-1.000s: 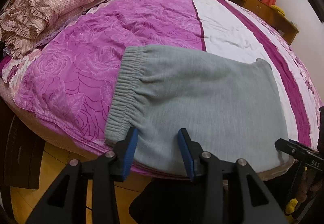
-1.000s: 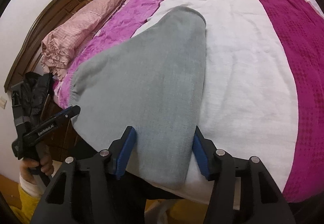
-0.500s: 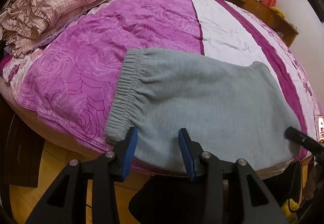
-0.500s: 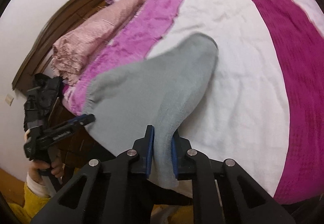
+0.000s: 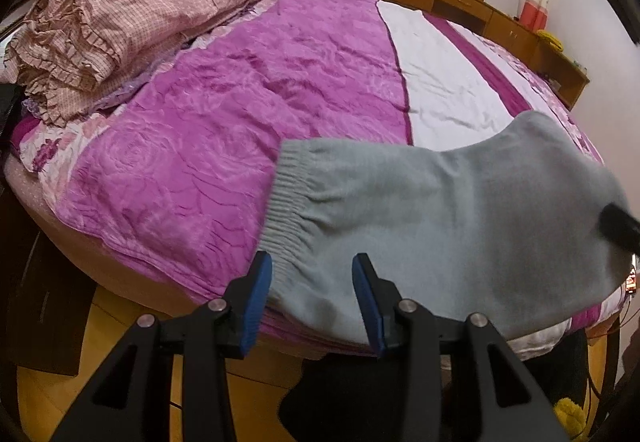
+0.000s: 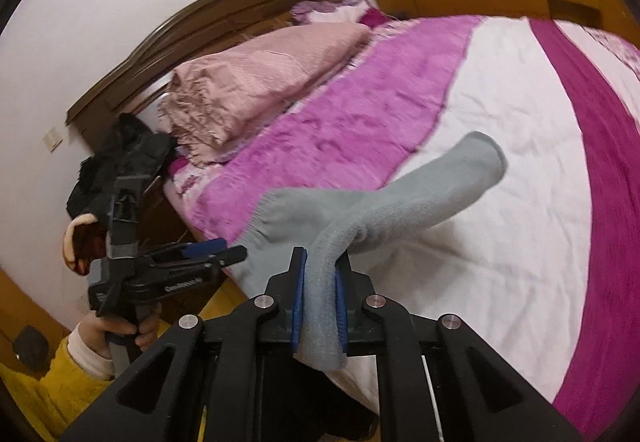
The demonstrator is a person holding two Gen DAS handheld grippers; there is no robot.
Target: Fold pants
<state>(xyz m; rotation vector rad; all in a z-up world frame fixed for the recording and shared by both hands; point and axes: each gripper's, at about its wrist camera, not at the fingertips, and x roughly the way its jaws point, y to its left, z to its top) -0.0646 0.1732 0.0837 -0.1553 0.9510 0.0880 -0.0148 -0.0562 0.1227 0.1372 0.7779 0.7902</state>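
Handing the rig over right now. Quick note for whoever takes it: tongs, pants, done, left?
Right tongs: shut on the leg end of the grey pants, that end raised off the bed.
Left tongs: open, hovering at the pants' near edge by the waistband, gripping nothing.
Pants: already doubled lengthwise, lying across the bed's near edge.
Done: leg end pinched and lifted.
Left: probably carry the leg end over toward the waistband, lay it down, release, smooth.

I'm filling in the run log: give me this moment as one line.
stage: fold begun | right gripper: shut on grey pants, leg end raised | left gripper: open by waistband, not pinching | bed: pants partly resting
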